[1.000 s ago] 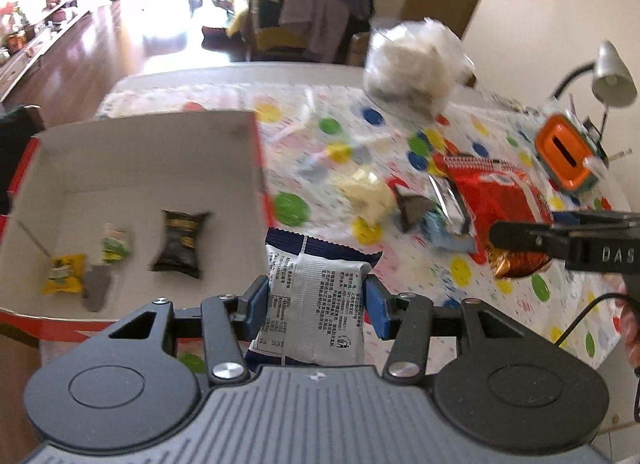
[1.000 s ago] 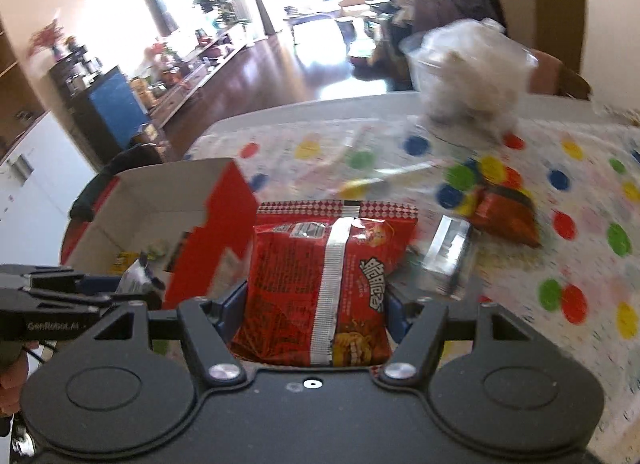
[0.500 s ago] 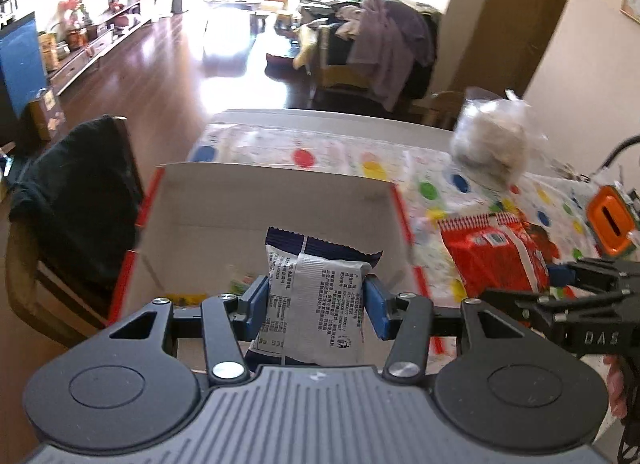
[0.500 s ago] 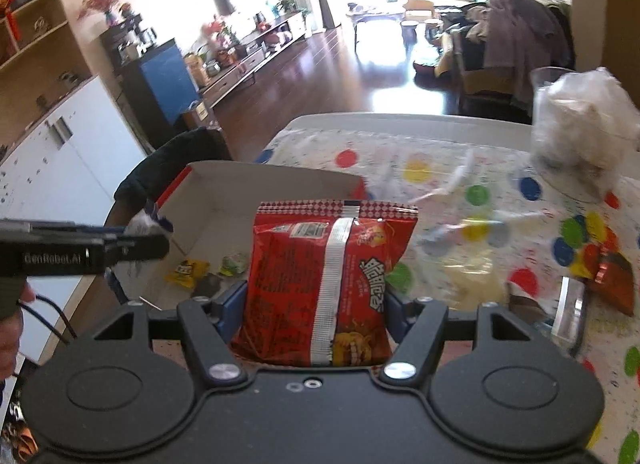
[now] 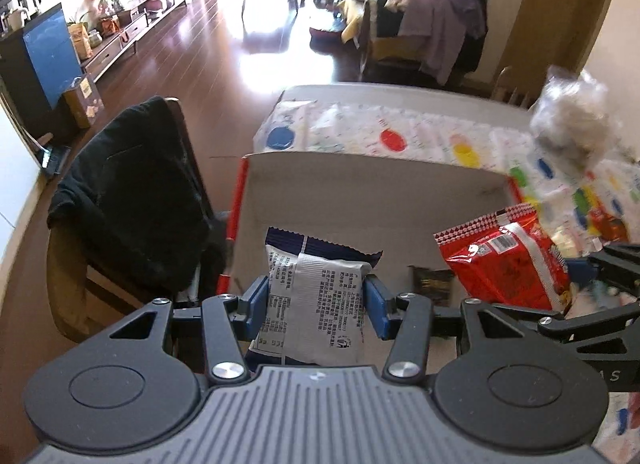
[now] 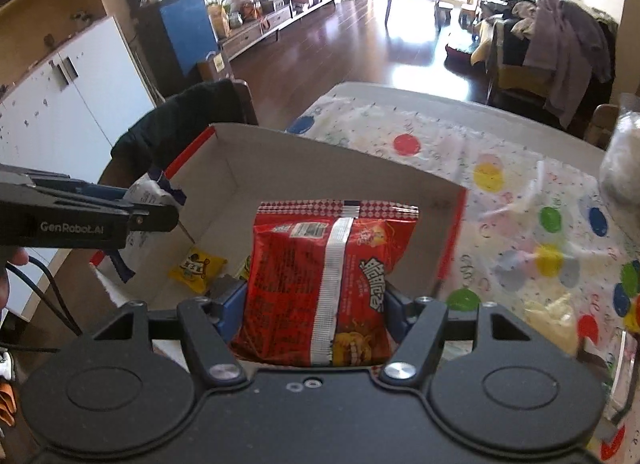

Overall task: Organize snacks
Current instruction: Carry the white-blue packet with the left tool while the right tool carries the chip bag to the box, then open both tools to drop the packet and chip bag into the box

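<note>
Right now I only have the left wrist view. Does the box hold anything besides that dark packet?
Observer: Yes. The right wrist view shows a yellow packet on the floor of the box.
Operator: Is the red bag gripped on both sides?
Observer: Yes. The right gripper presses both sides of the red bag, upright over the box.
Operator: Where is my blue-and-white packet relative to the box?
Observer: The left gripper holds the blue-and-white packet seemingly above the box's left wall.

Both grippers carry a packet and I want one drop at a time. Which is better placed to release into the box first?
Probably the right gripper: its red packet hangs over the box middle, while the left gripper holds its white packet near the box's left wall.
</note>
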Tool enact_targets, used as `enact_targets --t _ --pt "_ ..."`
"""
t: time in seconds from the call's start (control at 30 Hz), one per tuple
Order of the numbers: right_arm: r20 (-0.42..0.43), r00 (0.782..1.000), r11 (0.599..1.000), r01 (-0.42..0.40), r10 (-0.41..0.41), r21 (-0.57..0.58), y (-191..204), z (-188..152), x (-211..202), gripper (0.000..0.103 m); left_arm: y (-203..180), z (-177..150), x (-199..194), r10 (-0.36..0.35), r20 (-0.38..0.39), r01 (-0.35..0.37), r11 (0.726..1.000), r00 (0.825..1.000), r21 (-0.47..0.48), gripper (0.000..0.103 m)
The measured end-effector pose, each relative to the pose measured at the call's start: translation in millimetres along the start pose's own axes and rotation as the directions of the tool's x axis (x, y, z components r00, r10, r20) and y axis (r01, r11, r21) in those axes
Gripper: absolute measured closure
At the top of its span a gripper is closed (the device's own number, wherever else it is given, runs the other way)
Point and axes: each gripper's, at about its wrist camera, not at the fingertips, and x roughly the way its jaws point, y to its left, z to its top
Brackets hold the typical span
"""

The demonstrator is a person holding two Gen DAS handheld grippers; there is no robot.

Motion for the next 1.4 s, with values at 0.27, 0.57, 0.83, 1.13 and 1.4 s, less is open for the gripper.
enact_targets --t 0.27,0.57,0.83,1.13,1.4 --pt "-0.093 0.994 0.997 0.057 -0.061 -0.044 12 12 44 0.036 0 7 34 0.042 -0.073 -0.037 0.997 0.996 0.067 0.053" --pt "-0.177 0.982 0.996 0.052 -0.065 -0.075 18 11 73 0.036 -9 11 64 0.05 -0.173 -0.023 0.987 0.984 0.157 0.053" --pt "-0.208 0.976 0.997 0.052 -0.064 -0.063 17 9 82 0.035 -15 7 75 0.087 -0.23 -0.035 0.975 0.969 0.221 0.053" --pt "-0.186 0.981 0.998 0.049 -0.057 -0.051 22 9 73 0.029 -20 9 72 0.087 -0.217 -0.035 0.972 0.972 0.232 0.053" --pt "-0.135 0.989 0.999 0.049 -0.051 -0.019 16 14 53 0.024 -14 9 59 0.037 -0.189 0.0 0.982 0.981 0.191 0.052"
